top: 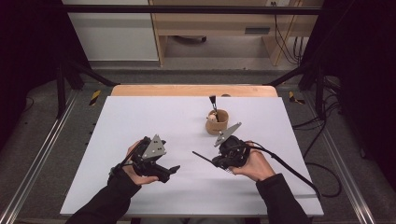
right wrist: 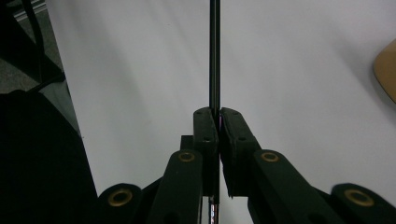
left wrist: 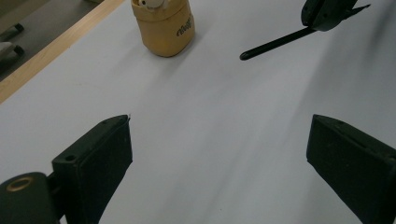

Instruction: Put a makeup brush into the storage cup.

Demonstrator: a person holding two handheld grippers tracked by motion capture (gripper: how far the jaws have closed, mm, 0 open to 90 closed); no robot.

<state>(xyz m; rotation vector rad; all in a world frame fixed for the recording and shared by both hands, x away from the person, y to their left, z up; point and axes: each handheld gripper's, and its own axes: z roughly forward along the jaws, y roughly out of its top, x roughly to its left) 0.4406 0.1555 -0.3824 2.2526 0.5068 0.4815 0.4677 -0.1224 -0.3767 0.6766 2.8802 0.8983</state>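
Note:
A thin black stick (top: 203, 157) juts out to the left over the white board, with my right gripper (top: 217, 161) shut on its near end. In the right gripper view the pads (right wrist: 205, 128) press together on the stick (right wrist: 214, 56), which runs straight up from my right gripper (right wrist: 218, 114). A tan cup (top: 217, 122) stands just behind that hand, with a black-tipped brush (top: 213, 103) upright in it. My left gripper (top: 171, 171) is held at the front left, open, with nothing between its jaws. In the left gripper view, past my left gripper (left wrist: 219, 127), I see the cup (left wrist: 163, 28), the stick (left wrist: 275, 43) and the right gripper (left wrist: 327, 11).
The white board (top: 140, 116) lies on a wooden table (top: 140, 90). Black frame bars and cables run along both sides, and a cable (top: 294, 170) trails from the right gripper across the board's right front part. The cup's rim (right wrist: 387, 70) shows at the right edge of the right gripper view.

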